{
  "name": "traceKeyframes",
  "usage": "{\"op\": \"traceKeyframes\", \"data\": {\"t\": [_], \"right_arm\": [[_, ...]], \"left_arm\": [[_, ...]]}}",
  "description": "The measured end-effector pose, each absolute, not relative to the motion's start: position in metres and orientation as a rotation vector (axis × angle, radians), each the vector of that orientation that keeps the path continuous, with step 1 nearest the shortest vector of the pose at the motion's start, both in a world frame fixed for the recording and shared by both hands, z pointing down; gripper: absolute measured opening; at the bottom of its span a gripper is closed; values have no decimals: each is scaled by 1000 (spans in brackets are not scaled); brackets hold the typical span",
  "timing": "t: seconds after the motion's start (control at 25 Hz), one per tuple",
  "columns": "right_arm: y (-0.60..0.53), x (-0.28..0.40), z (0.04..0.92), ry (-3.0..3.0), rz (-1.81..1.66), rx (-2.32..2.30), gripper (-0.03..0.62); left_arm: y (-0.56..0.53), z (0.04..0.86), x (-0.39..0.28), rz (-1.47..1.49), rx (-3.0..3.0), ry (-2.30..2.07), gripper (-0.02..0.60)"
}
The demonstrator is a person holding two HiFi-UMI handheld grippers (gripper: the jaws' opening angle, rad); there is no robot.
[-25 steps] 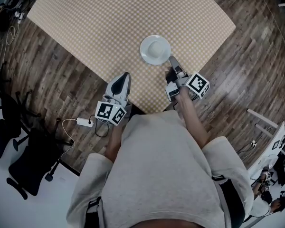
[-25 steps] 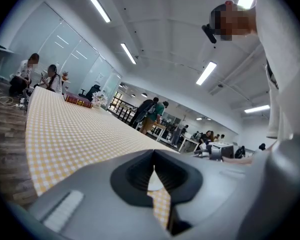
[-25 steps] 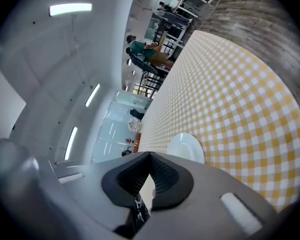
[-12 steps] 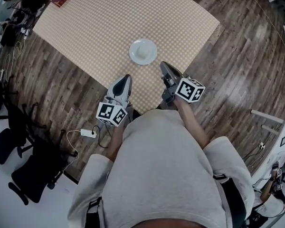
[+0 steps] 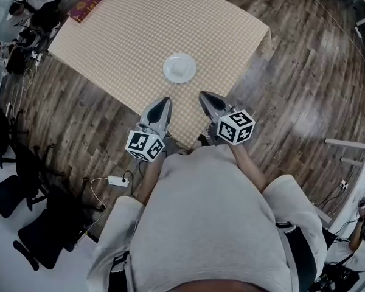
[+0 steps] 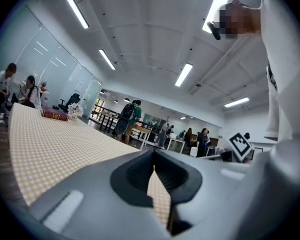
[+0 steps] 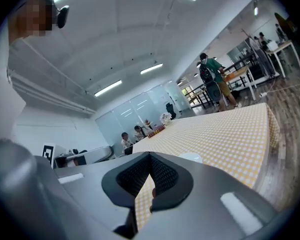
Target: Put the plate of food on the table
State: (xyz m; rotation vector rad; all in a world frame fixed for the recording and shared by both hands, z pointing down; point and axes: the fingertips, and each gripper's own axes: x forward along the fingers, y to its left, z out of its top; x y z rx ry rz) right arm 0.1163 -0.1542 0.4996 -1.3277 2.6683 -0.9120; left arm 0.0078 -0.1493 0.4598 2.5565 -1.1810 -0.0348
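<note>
The left tongs (image 5: 163, 101) are pressed together at the tips with nothing between them; their own view shows the two dark pads meeting in a point over the checked cloth. The right tongs (image 5: 203, 95) are likewise pressed together and hold nothing, their pads touching at the tip. Both are held side by side, near each other, in front of the person's chest, each with its marker cube (image 5: 145, 145) toward the body and its tips pointing out over the near edge of the table (image 5: 128, 35). Neither touches the table or anything on it. The plate (image 5: 179, 68), white and round with a pale mound of food in its middle, lies flat on the cloth beyond the tips, apart from both tongs and a little nearer the left pair's line; in the right gripper view its rim just shows above the tongs. The rest of the cloth is bare up to the far end, where a red book (image 5: 89, 4) lies near the corner, with a small bunch of white flowers (image 6: 73, 110) beside it. People (image 5: 30, 5) sit at that far end. Around the table is a dark wood floor (image 5: 304, 84); on it, to the person's left, lie a white power strip (image 5: 117, 180) with its cable and some black chairs (image 5: 36, 236).
</note>
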Motion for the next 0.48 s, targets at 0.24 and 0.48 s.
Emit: {"op": "traceKeyframes", "data": {"t": [0.24, 0.48], "right_arm": [[-107, 87, 491, 2777, -750, -1389, -2], [-51, 59, 485, 2767, -701, -1465, -3]], "left_arm": [[-110, 457, -10, -52, 2587, -1131, 8], [-55, 459, -32, -46, 2591, -1077, 8]]}}
